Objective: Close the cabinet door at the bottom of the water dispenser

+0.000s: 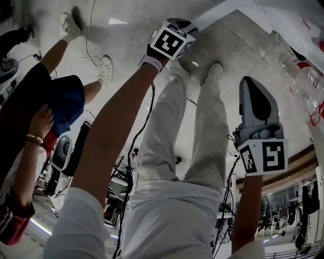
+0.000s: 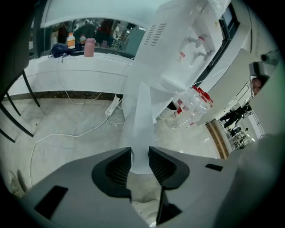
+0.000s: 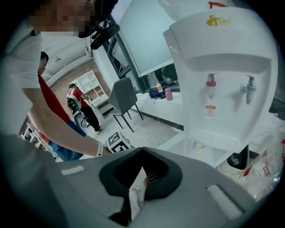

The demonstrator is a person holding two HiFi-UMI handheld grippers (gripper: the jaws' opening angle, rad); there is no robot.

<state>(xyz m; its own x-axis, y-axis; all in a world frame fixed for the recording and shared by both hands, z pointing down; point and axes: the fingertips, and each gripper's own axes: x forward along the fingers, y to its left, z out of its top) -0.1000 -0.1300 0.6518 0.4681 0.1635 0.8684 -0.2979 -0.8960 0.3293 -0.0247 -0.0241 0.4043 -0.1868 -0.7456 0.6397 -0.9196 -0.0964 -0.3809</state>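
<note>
The white water dispenser (image 3: 218, 75) stands upright with a red and a blue tap; it also shows in the left gripper view (image 2: 178, 49). Its bottom cabinet door (image 2: 142, 111) stands open, seen edge-on as a thin white panel. My left gripper (image 2: 140, 156) is shut on that door's free edge, one ribbed pad on each side. In the head view the left gripper (image 1: 174, 30) reaches down to the door (image 1: 223, 14). My right gripper (image 1: 251, 86) hangs apart at the right, away from the door. Its jaws (image 3: 142, 150) are shut with nothing held.
Empty clear plastic bottles (image 1: 301, 76) lie on the floor beside the dispenser. Cables and a power strip (image 2: 113, 107) run over the tiled floor. Another person in blue shorts (image 1: 63, 101) stands at the left. A grey chair (image 3: 122, 95) stands by the window counter.
</note>
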